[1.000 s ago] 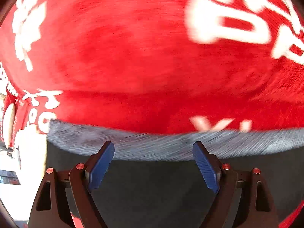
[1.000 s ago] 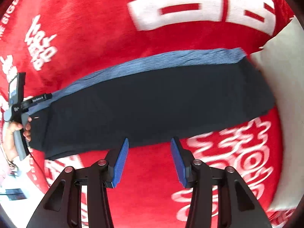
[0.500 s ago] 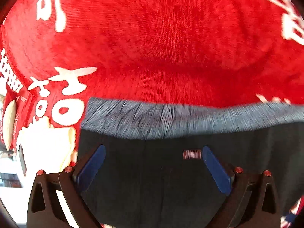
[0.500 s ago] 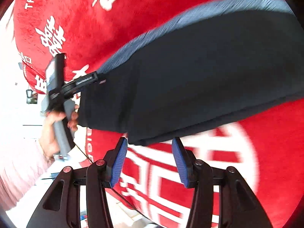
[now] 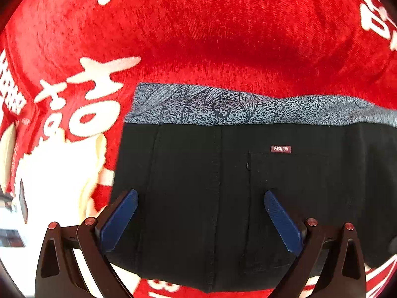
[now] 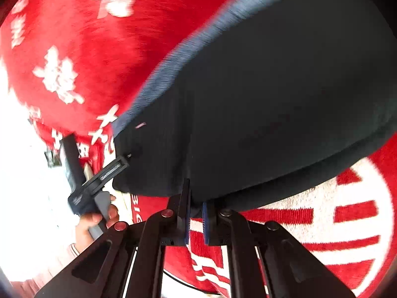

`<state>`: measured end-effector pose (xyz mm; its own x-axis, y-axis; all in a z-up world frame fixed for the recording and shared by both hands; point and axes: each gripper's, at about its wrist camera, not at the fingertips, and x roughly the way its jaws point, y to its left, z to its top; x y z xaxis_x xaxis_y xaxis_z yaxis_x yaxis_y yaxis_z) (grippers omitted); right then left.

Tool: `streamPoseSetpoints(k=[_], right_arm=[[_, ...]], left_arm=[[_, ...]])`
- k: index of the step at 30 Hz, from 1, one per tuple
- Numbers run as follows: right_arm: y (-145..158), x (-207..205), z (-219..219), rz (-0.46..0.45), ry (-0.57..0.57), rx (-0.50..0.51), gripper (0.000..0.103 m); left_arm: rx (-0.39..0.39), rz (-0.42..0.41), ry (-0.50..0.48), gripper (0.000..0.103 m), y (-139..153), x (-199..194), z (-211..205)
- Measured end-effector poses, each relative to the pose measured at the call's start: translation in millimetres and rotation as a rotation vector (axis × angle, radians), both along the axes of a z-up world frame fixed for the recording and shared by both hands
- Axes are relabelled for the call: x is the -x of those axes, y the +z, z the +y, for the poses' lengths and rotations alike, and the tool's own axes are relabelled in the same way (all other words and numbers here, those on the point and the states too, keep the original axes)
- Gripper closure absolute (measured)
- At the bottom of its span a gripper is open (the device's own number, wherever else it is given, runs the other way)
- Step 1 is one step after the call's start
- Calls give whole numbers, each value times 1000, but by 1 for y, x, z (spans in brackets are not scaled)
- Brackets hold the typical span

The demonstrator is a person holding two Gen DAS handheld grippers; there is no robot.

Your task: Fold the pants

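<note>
The black pants (image 5: 223, 186) with a grey patterned waistband (image 5: 223, 106) and a small red "FASHION" label lie folded on the red cloth. My left gripper (image 5: 201, 213) is open, its blue pads spread wide over the waist end of the pants. In the right wrist view the pants (image 6: 273, 99) fill the upper right. My right gripper (image 6: 196, 213) is shut on the near edge of the pants. The left gripper (image 6: 119, 166) shows there too, at the pants' left end, held by a hand.
A red cloth with white characters (image 5: 223, 24) covers the surface; it also shows in the right wrist view (image 6: 74, 49). A cream-white item (image 5: 62, 173) lies left of the pants. Bright white space lies beyond the cloth's left edge (image 6: 24, 173).
My left gripper has moved over the waist end, staying open. My right gripper has moved in to the near edge of the pants and closed on it.
</note>
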<state>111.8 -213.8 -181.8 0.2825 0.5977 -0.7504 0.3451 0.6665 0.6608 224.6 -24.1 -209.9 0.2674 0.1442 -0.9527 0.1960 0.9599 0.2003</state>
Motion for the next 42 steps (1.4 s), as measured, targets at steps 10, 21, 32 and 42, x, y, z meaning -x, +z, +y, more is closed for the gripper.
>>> streamPoseSetpoints(k=[10, 21, 32, 42], right_arm=[[-15, 32, 8, 112, 69, 72, 85], [47, -1, -71, -26, 67, 390, 84], [22, 9, -137, 59, 9, 460, 97], [44, 70, -171, 67, -103, 319, 43]], left_arm=[[54, 23, -4, 0, 7, 11, -5], [261, 86, -149, 0, 16, 66, -143], [199, 110, -167, 0, -5, 81, -172], [215, 147, -189, 0, 25, 103, -219]])
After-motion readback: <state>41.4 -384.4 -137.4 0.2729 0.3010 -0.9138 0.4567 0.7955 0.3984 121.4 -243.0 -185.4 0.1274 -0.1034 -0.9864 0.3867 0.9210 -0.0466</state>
